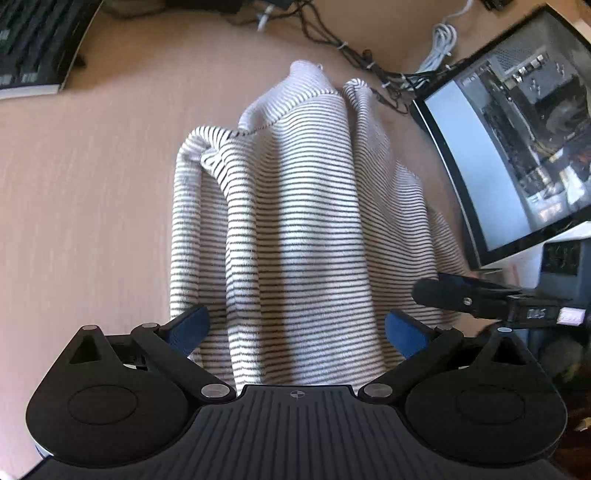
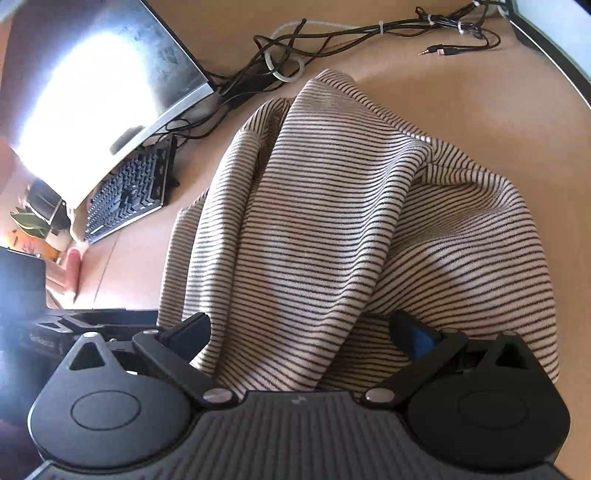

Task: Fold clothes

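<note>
Jaws of the left gripper (image 1: 297, 330) stand spread, and the striped shirt (image 1: 295, 221) runs between them and out across the tan surface (image 1: 92, 203). Those of the right gripper (image 2: 301, 334) are spread too, straddling bunched cloth, perhaps touching it. A keyboard (image 2: 129, 192) lies left, cables (image 2: 332, 33) beyond.

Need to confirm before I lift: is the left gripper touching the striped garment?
Cannot tell. In the left wrist view the left gripper has both blue pads spread wide, and the striped garment runs between them down to the gripper body, but no pad contact shows plainly.
</note>
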A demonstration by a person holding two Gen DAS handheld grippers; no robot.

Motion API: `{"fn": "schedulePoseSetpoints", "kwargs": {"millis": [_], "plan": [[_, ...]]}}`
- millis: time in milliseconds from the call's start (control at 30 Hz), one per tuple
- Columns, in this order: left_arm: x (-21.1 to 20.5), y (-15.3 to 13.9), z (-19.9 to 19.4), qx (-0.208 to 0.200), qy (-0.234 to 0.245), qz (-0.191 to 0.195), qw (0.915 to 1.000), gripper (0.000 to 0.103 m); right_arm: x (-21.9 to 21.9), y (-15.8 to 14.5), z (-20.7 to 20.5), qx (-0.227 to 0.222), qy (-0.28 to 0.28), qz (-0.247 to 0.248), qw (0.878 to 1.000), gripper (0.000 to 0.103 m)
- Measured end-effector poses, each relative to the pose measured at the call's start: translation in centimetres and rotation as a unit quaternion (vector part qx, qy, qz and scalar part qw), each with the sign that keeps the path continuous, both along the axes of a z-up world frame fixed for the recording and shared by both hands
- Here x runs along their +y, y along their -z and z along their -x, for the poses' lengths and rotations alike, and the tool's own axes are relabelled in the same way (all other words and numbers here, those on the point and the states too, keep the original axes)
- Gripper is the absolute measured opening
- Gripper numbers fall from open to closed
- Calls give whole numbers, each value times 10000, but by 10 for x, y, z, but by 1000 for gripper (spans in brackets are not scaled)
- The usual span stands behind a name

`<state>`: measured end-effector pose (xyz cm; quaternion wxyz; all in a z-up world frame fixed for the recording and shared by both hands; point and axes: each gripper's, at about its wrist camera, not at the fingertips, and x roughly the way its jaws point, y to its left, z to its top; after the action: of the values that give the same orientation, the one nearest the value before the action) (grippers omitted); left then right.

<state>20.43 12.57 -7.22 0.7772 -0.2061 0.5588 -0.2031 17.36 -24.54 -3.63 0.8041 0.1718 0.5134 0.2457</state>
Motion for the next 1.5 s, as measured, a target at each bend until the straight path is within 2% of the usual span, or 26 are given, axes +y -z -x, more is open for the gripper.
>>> {"fn": "schedulePoseSetpoints", "kwargs": {"millis": [133,167,200,267,300,367,467,533,600,633,700,733,767,867,933,1000,1033,1167,1267,1300,1333,1367,1400,1433,1467,1500], "plan": [[-7,-3,-5,113,124,-229,9996,99,4,-4,1,-89,151,108,9998,103],[-11,-4,-7,63,137,-303,9994,85,6,-3,1,-136,143,180,9996,103],[-14,-5,-9,0,161,-371,9992,50,7,-2,-1,-189,131,265,9994,103],[-20,-6,-13,-117,181,-480,9986,19,11,-1,3,-294,151,424,9986,103],[-19,-8,-15,-191,159,-462,9986,10,13,-1,6,-344,168,500,9980,103],[-12,-17,-20,-428,28,-321,9986,10,16,-1,8,-382,228,610,9971,103],[33,-54,-28,-1187,-814,-200,9894,9,22,-1,11,-413,305,784,9956,103],[79,-71,-35,-1485,-1611,-112,9756,9,25,-2,15,-432,343,918,9943,103],[129,-85,-43,-1692,-2454,-16,9545,8,31,-2,16,-450,374,1102,9922,103],[151,-87,-46,-1692,-2763,13,9460,8,35,-3,17,-460,389,1200,9909,103],[187,-82,-50,-1490,-3163,35,9369,15,42,-3,16,-468,388,1420,9880,103],[205,-79,-51,-1388,-3361,46,9316,21,45,-3,15,-450,373,1521,9866,103],[208,-77,-50,-1390,-3371,44,9312,35,47,-5,14,-422,378,1597,9855,103],[169,-74,-36,-1715,-2821,1,9439,59,48,-15,10,-423,478,1822,9812,93],[142,-72,-27,-1928,-2448,-28,9502,75,49,-34,13,-878,620,2186,9699,85],[116,-70,-18,-2138,-2070,-57,9547,92,56,-50,11,-1319,637,2554,9557,67],[103,-69,-14,-2241,-1879,-71,9563,93,60,-55,5,-1421,660,2586,9532,63],[44,-58,2,-2687,-1132,-108,9565,95,87,-60,-26,-1444,731,2349,9584,63],[4,-41,7,-2900,-804,-134,9536,95,110,-38,-47,-1394,366,2791,9494,63],[-6,-35,8,-2915,-764,-149,9534,95,118,-30,-55,-1372,226,2961,9450,54],[-14,-29,7,-2881,-700,-123,9550,95,122,-22,-59,-1403,-13,3195,9371,42],[-21,-24,8,-2819,-611,-118,9574,95,122,-18,-59,-1503,-320,3469,9252,18],[-27,-21,9,-2808,-513,-216,9581,95,118,-20,-59,-1643,-572,3684,9133,10],[-31,-17,10,-2829,-430,-344,9576,96,112,-26,-57,-1794,-788,3858,9015,10],[-33,-15,11,-2854,-373,-466,9566,96,104,-33,-57,-2000,-962,4168,8815,10],[-33,-12,12,-2862,-364,-546,9559,96,95,-40,-58,-2243,-1105,4569,8536,10]]}}
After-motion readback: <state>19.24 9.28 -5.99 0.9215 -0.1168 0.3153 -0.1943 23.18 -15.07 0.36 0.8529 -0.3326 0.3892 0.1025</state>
